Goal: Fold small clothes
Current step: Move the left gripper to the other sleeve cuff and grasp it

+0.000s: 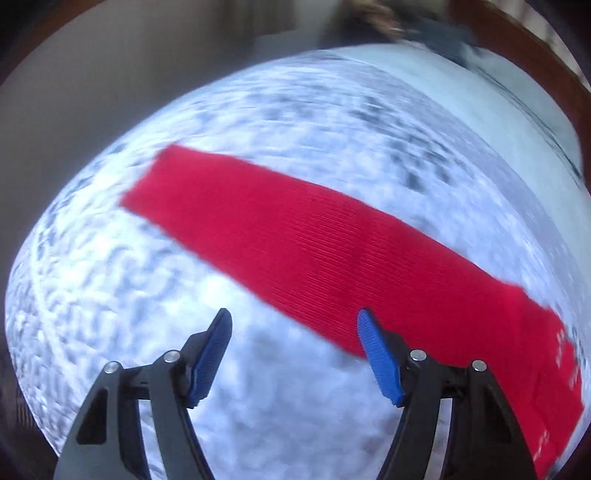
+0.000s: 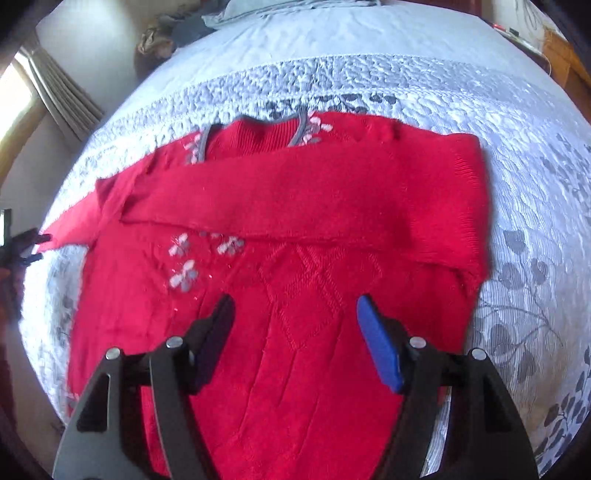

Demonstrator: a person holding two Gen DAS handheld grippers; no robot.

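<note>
A red knit sweater (image 2: 295,229) with grey and white flower embroidery lies flat on a white patterned bedspread (image 2: 535,184). One sleeve is folded across its chest, the cuff at the right. The other sleeve (image 1: 314,236) stretches out straight to the left over the bedspread (image 1: 110,295). My left gripper (image 1: 294,321) is open and empty, hovering just short of that sleeve's near edge. My right gripper (image 2: 295,306) is open and empty above the sweater's lower body. The left wrist view is motion-blurred.
A pile of other clothes (image 2: 177,33) lies at the far end of the bed. Curtains and a bright window (image 2: 44,92) are at the left. A wooden bed frame (image 1: 535,62) runs along the far right. A nightstand corner (image 2: 561,51) shows at upper right.
</note>
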